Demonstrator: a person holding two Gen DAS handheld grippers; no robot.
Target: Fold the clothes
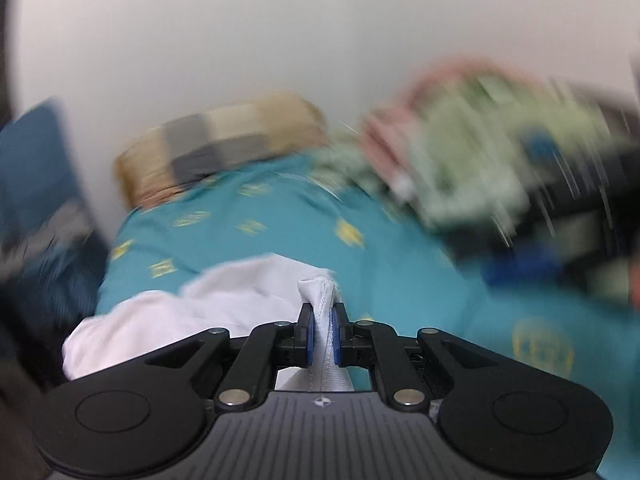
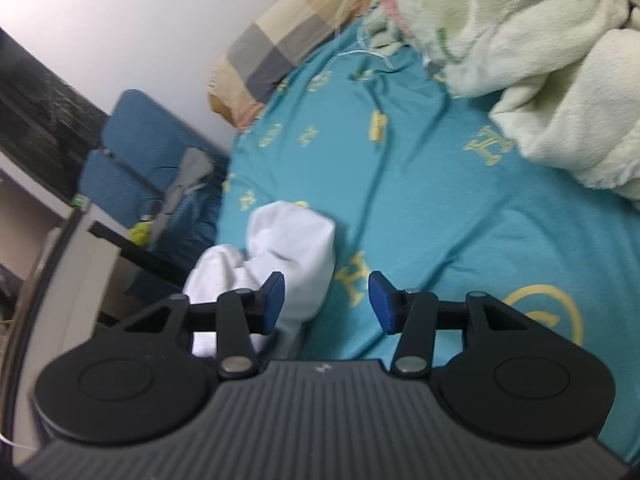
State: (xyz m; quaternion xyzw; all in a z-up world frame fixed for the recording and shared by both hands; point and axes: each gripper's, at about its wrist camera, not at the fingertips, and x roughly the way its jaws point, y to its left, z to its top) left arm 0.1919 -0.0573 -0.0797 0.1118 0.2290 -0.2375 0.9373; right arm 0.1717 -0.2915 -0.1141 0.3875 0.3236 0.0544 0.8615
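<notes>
Teal bedsheet with yellow print covers the bed; cream fleece blanket heaped at its far right, checked pillow against the wall. White garment bunched near the sheet's left edge. Left gripper clamped on its hem; right gripper stands parted, nothing between.

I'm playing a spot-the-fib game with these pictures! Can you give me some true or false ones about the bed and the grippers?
1. The left hand-held gripper pinches white cloth. True.
2. The right hand-held gripper is shut tight. False: its jaws stand apart, holding nothing.
3. The bed sheet is red. False: teal with yellow marks.
4. A checked pillow lies by the wall. True.
</notes>
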